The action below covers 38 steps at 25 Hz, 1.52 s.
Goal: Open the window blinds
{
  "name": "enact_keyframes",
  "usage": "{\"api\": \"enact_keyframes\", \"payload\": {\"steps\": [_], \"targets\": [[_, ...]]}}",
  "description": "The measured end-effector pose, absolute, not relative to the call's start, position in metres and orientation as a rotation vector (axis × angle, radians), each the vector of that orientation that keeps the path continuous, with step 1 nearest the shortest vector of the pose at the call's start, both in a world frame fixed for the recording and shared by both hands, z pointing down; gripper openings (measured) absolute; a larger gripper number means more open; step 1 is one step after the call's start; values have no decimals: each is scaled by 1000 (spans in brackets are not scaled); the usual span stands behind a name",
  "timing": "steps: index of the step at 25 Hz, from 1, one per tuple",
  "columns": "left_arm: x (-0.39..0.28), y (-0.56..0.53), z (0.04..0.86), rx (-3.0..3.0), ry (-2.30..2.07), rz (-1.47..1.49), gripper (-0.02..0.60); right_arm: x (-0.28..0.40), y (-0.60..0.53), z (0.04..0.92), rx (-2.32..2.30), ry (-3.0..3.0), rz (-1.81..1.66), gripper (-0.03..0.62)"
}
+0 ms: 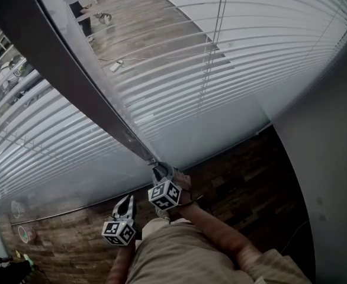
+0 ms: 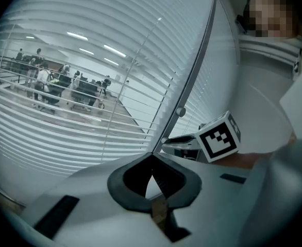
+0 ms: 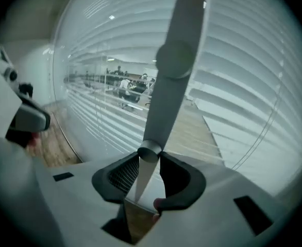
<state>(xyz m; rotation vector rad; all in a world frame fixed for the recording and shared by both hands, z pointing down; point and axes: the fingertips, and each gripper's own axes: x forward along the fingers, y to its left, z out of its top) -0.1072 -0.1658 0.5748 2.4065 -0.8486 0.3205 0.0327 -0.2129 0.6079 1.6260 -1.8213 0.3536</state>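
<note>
In the head view, the window blinds were seen filling the upper frame, slats partly tilted. A grey wand was seen slanting down to the right gripper, with the left gripper held lower, just beside it.

In the left gripper view, the left gripper was seen with jaw tips together and nothing between them.

In the right gripper view, the right gripper was seen clamped on the wand's lower end, in front of the blinds.

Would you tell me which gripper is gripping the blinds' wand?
The right gripper, clamped on the wand; the left gripper is shut and empty.
</note>
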Motion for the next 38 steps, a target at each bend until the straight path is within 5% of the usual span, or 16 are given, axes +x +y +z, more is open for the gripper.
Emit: {"api": "enact_keyframes", "payload": {"steps": [3,7,11,14,20,24,30,36,38], "targets": [[-109,-166,575,2404,-848,322,12,32,-213,611,1767,-2115,932,129],[-114,-167,574,2396,-854,319,12,34,-212,604,1707,-2474,2378,124],[-118,-164,582,2384,-857,315,12,37,-211,618,1124,-2331,3688,126],[-121,-162,588,2381,-859,318,12,37,-209,621,1392,-2432,3337,126],[-119,-161,585,2374,-844,329,12,35,-193,599,1782,-2262,822,186],[-115,-160,584,2386,-823,341,12,29,-202,589,1795,-2010,324,186],[-119,-163,579,2405,-815,366,12,33,-208,599,1938,-2003,514,127],[-130,-174,581,2400,-816,378,12,47,-209,617,1858,-2369,2738,126],[-129,-177,583,2399,-805,379,12,45,-210,620,1732,-2340,3084,126]]}}
